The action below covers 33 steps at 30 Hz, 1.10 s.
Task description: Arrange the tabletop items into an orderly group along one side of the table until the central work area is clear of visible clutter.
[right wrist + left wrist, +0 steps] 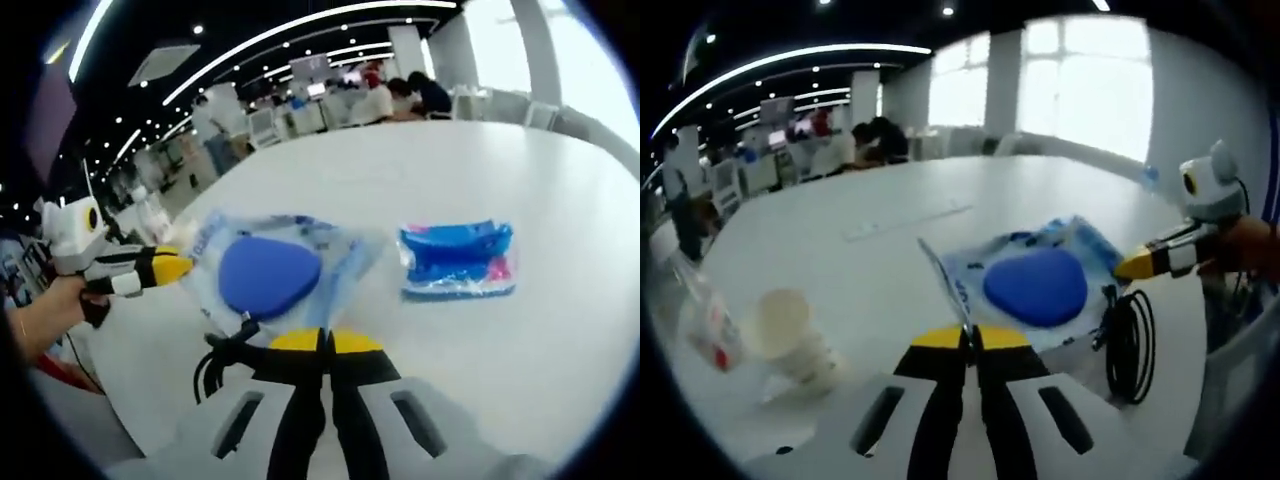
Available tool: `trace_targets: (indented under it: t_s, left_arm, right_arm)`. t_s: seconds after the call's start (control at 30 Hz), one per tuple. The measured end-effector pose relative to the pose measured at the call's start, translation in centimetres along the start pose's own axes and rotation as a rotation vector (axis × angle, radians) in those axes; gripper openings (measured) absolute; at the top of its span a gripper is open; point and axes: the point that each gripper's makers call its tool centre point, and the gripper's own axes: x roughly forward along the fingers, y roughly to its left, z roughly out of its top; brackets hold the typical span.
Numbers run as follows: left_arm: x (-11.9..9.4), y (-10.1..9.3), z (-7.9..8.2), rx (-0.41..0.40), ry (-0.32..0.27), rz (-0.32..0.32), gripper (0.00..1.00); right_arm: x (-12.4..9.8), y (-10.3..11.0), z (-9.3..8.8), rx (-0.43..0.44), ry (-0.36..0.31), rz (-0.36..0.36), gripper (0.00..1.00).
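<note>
1. Pinching only a thin edge of the clear bag (1080, 240), the left gripper (967, 338) was seen with its jaws closed together on that film. The film could have slipped or torn out if the bag were dragged quickly, since the blue pad (1035, 285) inside weighed on the far part.
2. The right gripper (325, 342) was seen with its jaws pressed together at the near edge of the bag. Whether anything was caught between them could not be told. If film was held there, opposite pulls from the two grippers could have stretched or split the bag.
3. The black cable coil (1130, 345) was lying against the bag's edge, just beside the right gripper. It could have been snagged and dragged along, or uncoiled across the worktop (890, 200), adding clutter to the middle.
4. The bag was judged to be in the central area of the worktop, not yet at a side. The white cup (790, 330) and the small clear packet (710, 320) were standing near the left gripper's side, so a sweep that way could have knocked the cup over.
5. The blue and pink packet (457, 260) was lying apart from the bag. It was judged likely to be overlooked if only the bag was moved
</note>
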Motion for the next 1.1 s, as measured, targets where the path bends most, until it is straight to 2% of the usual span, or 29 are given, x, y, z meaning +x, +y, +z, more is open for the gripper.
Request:
trace_targets:
  t_s: [0.3, 0.47, 0.5, 0.57, 0.63, 0.83, 1.1]
  left_arm:
    - [-0.4, 0.7, 0.5, -0.023, -0.01, 0.032, 0.0]
    - [-0.5, 1.2, 0.8, -0.021, -0.015, 0.072, 0.0]
    - [-0.5, 1.1, 1.1, -0.046, -0.03, 0.069, 0.0]
    - [-0.4, 1.3, 1.2, -0.026, -0.027, 0.083, 0.0]
    - [-0.3, 1.4, 1.2, -0.025, -0.022, 0.089, 0.0]
    - [-0.2, 1.9, 1.1, -0.068, -0.024, 0.116, 0.0]
    - [0.2, 3.3, 0.8, -0.086, -0.017, 0.168, 0.0]
  right_arm:
    - [0.5, 0.3, 2.3, -0.039, -0.023, 0.012, 0.01]
    - [0.9, 0.2, 4.0, -0.067, -0.045, 0.009, 0.01]
    - [1.1, 0.4, 4.3, -0.056, -0.044, 0.019, 0.01]
    - [1.4, 0.4, 4.6, -0.089, -0.035, 0.021, 0.01]
    - [1.7, 0.4, 4.8, -0.084, -0.034, 0.027, 0.01]
    - [2.9, 0.0, 5.1, -0.095, -0.011, 0.033, 0.01]
    - [4.8, 0.1, 6.1, -0.124, 0.013, 0.045, 0.01]
